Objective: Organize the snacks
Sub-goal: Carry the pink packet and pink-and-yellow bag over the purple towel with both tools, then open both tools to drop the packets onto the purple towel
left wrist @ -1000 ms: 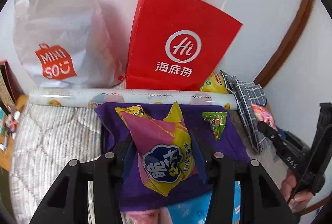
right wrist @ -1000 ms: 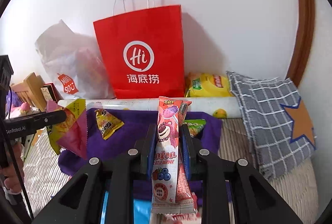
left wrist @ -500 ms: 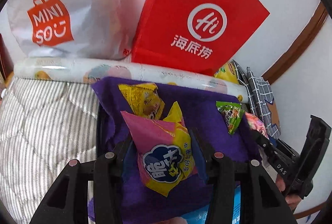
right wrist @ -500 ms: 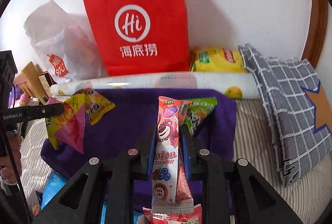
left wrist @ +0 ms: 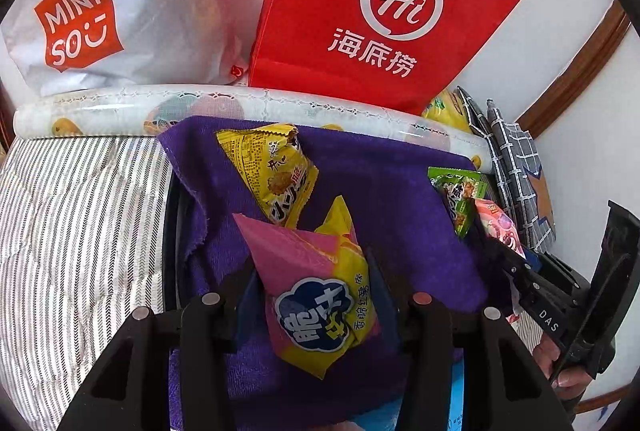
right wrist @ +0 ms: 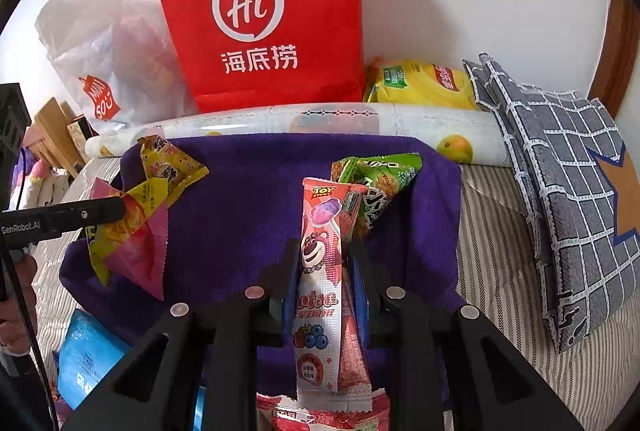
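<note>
Left tongs (left wrist: 316,295) clench a pink and yellow snack bag (left wrist: 320,291) over the purple towel (left wrist: 400,199) on the bed (left wrist: 80,215). Right tongs (right wrist: 322,271), jaws just opening, pinch a pink stick packet (right wrist: 318,271) above that towel, beside a green packet (right wrist: 380,183).

I see a fuzzy purple towel (right wrist: 256,215), matt cloth w/ a frayed edge. The pink-yellow chip bag (left wrist: 316,295) and the pink Lotso stick pack (right wrist: 320,283) are glossy plastic film. My grippers' bodies look matt black plastic w/ shiny metal screws. Red paper bag (right wrist: 260,11) is matt; white Miniso bag (left wrist: 120,11) is crinkly plastic. Striped quilted cloth bedding (left wrist: 80,231).
</note>
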`<state>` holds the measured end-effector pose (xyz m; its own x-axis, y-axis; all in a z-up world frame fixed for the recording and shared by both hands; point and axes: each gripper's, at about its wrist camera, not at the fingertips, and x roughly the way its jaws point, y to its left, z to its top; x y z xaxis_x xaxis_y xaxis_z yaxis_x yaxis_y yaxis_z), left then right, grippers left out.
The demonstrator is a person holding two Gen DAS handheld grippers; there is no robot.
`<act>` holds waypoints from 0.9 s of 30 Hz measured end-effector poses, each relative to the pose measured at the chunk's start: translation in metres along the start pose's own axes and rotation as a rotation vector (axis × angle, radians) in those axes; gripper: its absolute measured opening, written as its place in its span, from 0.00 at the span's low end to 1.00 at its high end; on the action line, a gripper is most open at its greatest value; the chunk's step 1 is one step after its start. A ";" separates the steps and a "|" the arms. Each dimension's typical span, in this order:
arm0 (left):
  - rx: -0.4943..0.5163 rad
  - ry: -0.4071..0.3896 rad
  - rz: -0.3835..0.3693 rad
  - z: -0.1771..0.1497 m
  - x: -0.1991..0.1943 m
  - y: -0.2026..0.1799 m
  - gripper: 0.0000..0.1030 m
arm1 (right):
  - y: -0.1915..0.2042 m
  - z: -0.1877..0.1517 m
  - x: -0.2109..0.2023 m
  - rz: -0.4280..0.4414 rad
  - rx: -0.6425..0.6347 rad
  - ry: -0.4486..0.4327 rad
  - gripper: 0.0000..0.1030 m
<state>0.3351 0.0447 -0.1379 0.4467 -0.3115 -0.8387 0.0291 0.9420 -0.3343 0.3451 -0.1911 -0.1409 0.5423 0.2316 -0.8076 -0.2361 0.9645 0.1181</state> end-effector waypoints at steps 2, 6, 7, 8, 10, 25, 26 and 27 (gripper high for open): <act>-0.005 0.002 -0.003 0.000 0.000 0.001 0.47 | 0.003 0.000 0.000 -0.008 -0.014 -0.003 0.25; -0.012 0.007 -0.007 0.001 0.000 0.002 0.48 | 0.007 0.000 -0.002 -0.003 -0.034 -0.012 0.27; -0.008 0.007 -0.007 0.001 -0.001 0.001 0.48 | 0.008 0.000 -0.004 0.002 -0.037 -0.020 0.31; -0.001 0.005 -0.006 0.001 -0.002 0.000 0.48 | 0.009 0.001 -0.007 0.010 -0.042 -0.033 0.37; 0.019 -0.005 -0.008 0.000 -0.005 -0.004 0.48 | 0.011 0.001 -0.012 0.017 -0.048 -0.060 0.47; 0.115 -0.077 -0.009 -0.004 -0.041 -0.041 0.70 | 0.024 0.010 -0.056 -0.008 -0.024 -0.157 0.72; 0.110 -0.079 -0.017 -0.006 -0.045 -0.041 0.70 | 0.024 0.009 -0.062 -0.019 -0.022 -0.159 0.73; 0.109 -0.078 -0.024 -0.009 -0.049 -0.042 0.70 | 0.025 0.007 -0.069 -0.032 -0.022 -0.161 0.73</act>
<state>0.3037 0.0197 -0.0868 0.5132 -0.3272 -0.7935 0.1354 0.9438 -0.3017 0.3076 -0.1822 -0.0783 0.6714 0.2194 -0.7078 -0.2331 0.9692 0.0794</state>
